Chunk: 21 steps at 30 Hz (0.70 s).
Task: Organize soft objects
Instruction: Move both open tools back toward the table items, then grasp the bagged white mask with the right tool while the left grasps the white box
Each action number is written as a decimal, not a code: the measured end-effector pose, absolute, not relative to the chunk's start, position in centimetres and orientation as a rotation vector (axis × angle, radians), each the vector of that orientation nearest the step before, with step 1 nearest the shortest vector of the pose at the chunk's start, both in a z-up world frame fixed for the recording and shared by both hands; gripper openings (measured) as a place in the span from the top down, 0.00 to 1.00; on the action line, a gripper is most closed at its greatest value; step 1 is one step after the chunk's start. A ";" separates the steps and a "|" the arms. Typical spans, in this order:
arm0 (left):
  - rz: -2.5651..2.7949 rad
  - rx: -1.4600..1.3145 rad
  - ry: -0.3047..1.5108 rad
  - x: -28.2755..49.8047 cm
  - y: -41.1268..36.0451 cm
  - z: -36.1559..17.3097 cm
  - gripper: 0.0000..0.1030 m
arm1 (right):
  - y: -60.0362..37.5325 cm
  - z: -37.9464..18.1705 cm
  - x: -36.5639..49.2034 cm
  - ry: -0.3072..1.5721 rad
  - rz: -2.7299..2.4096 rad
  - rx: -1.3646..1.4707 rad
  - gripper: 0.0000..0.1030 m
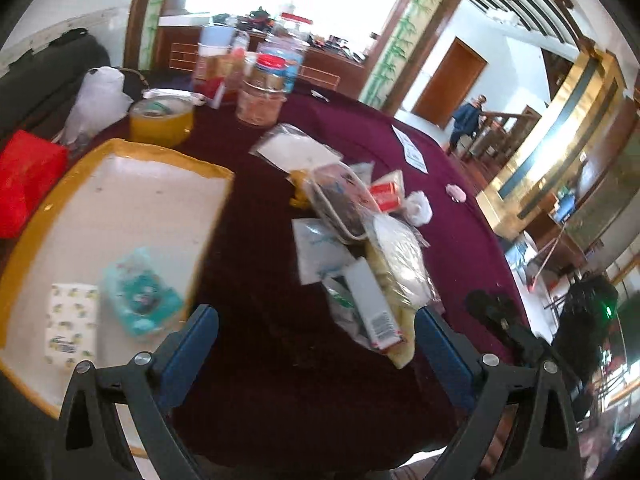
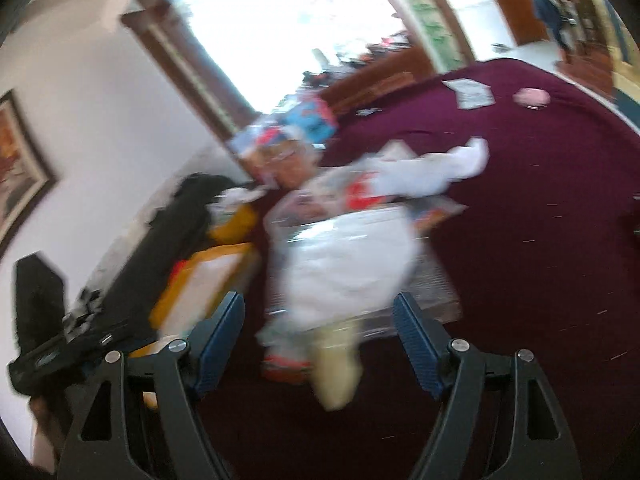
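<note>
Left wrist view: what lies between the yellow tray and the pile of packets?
Only bare maroon tablecloth separates the tray from the pile; the open left gripper hangs over that strip.

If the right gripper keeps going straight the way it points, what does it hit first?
Probably the clear plastic bag with white contents, at the near end of the pile, straight ahead of the open right gripper; blur makes depth uncertain.

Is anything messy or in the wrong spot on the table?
Yes. A jumbled pile of packets sits loose on the purple tablecloth, overlapping each other, while only two packs lie in the yellow tray beside it.
</note>
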State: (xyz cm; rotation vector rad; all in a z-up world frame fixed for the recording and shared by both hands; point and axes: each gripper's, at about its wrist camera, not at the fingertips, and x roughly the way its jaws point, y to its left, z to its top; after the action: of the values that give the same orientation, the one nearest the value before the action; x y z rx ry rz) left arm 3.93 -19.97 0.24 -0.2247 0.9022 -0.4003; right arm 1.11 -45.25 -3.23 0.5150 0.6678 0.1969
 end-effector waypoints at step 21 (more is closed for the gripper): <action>-0.456 -0.204 0.993 4.5 -22.7 -1.5 0.03 | -50.3 -9.8 7.4 0.921 0.337 0.829 0.85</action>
State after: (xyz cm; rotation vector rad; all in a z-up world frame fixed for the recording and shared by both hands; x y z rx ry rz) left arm 4.51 -22.74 -1.53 -0.2038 0.9926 -0.4558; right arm 7.42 -50.26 -9.78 0.8286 0.9206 0.3372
